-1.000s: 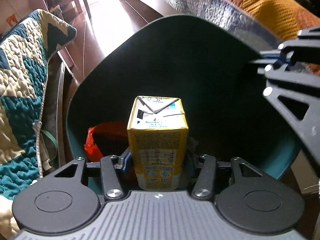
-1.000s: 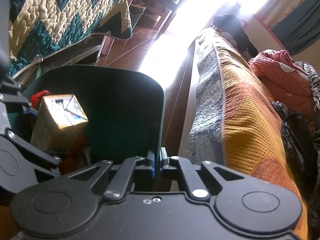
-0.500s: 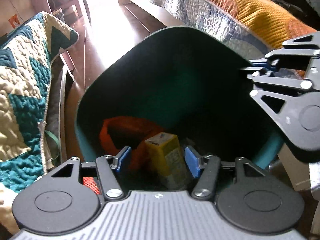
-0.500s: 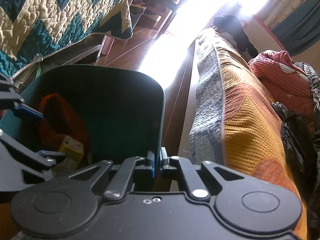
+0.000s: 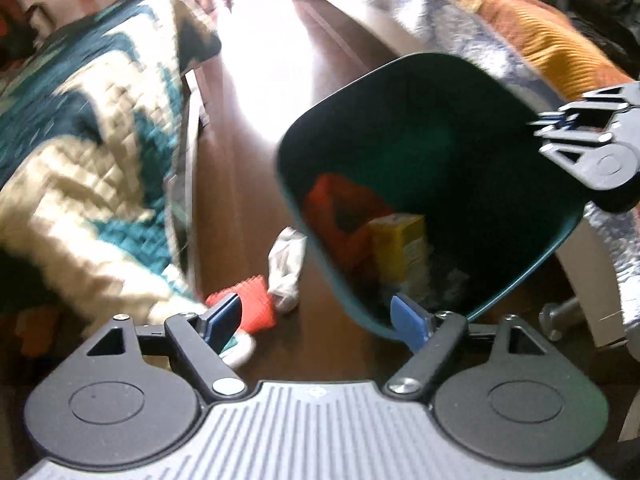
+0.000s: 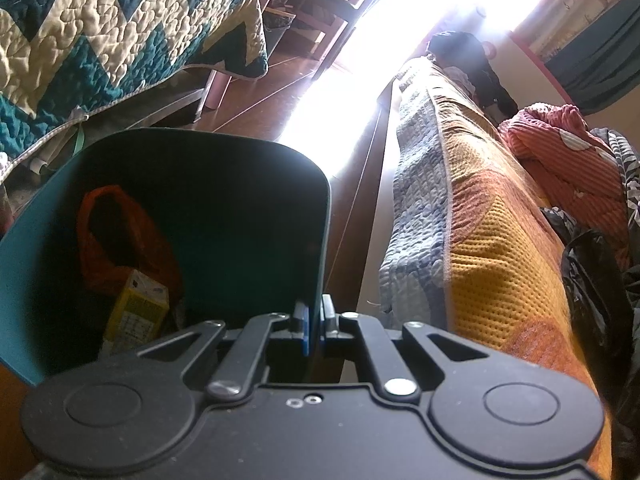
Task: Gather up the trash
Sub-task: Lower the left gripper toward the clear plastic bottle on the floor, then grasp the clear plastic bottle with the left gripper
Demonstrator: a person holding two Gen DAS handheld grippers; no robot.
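Now the left hand-held gripper (image 5: pixel 318 326) gapes empty, while the right hand-held gripper (image 6: pixel 315 322) pinches the bin (image 6: pixel 256 216) rim.

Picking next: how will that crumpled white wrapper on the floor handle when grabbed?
The wrapper looks crumpled and thin, so probably light and floppy, crushing between the jaws. Lying flat on the floor, it may slide if pushed.

Left tool (image 5: pixel 320 320) spread wide, empty; right tool (image 6: pixel 316 326) clamped, tilted.
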